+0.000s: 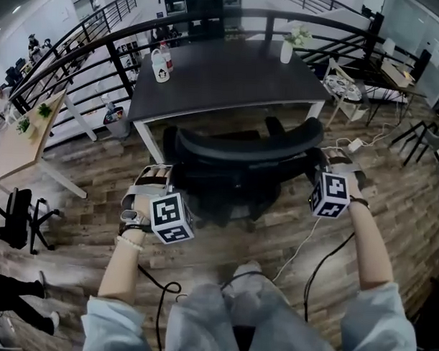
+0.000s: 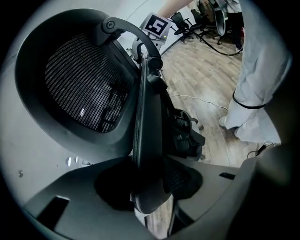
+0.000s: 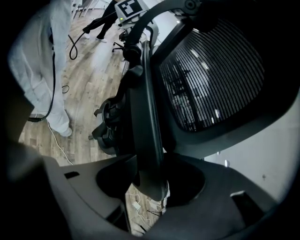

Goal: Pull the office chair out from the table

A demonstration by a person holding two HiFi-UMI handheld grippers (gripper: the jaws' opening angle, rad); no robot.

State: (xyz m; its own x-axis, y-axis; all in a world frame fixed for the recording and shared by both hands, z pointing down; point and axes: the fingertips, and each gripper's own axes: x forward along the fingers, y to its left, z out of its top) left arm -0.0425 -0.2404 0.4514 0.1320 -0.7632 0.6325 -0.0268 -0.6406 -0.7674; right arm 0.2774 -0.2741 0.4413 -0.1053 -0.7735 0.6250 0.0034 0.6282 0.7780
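Observation:
The black office chair (image 1: pixel 241 168) stands at the near edge of the dark table (image 1: pixel 230 71), its mesh back toward me. My left gripper (image 1: pixel 157 178) is at the left side of the chair's back and my right gripper (image 1: pixel 328 164) at the right side. In the left gripper view the left gripper (image 2: pixel 147 187) is shut on a dark bar of the chair's frame (image 2: pixel 147 122), beside the mesh back (image 2: pixel 79 79). The right gripper view mirrors this: the right gripper (image 3: pixel 150 180) is shut on the frame bar (image 3: pixel 147 117), next to the mesh (image 3: pixel 211 75).
A bottle (image 1: pixel 161 65) and a white vase (image 1: pixel 287 50) stand on the table. A railing (image 1: pixel 102 41) runs behind it. A light wooden table (image 1: pixel 19 139) and another black chair (image 1: pixel 17 218) are at left, a folding chair (image 1: pixel 345 85) at right. Cables (image 1: pixel 303 246) trail over the wooden floor.

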